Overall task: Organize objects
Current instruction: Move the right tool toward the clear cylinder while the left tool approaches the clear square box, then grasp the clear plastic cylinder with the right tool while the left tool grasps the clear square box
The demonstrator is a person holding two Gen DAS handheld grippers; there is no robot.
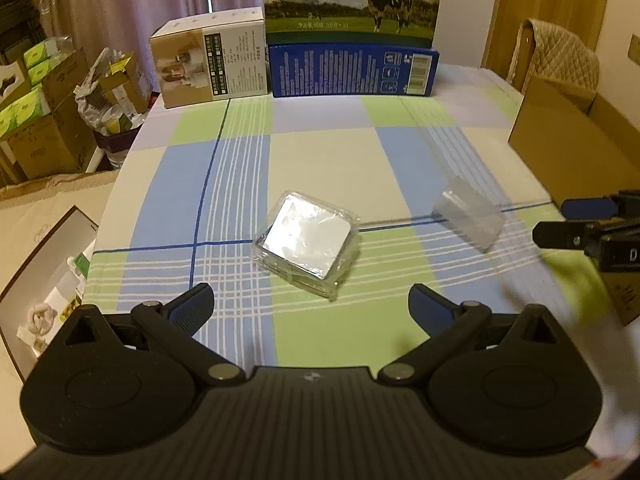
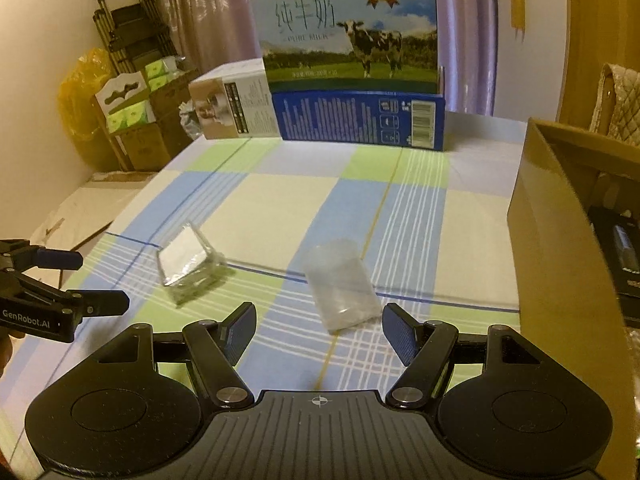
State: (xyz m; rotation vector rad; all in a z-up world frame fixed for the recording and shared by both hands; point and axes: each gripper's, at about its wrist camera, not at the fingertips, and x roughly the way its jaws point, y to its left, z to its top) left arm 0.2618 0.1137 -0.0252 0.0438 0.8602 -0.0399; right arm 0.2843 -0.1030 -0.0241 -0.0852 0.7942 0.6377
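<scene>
Left wrist view: the left gripper (image 1: 311, 304), jaws apart and empty, faces the square silver plastic-wrapped packet (image 1: 307, 240) lying near on the checked tablecloth (image 1: 328, 152).

Right wrist view: the right gripper (image 2: 319, 330), also spread and empty, lines up on the clear plastic tube-like pack (image 2: 340, 284); the open brown cardboard box (image 2: 560, 208) stands right. Both seem to be approaching; each grasp likely needs lowering and closing.

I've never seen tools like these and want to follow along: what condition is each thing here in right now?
Left gripper: jaws open, empty, just short of the mirror pack.
Right gripper: jaws open, empty, close behind the clear packet.
Mirror pack: wrapped in plastic, lying on the tablecloth.
Clear packet: lying flat, ungripped.
Cardboard box: open on top, something dark inside.
Milk carton: upright, closed.
</scene>
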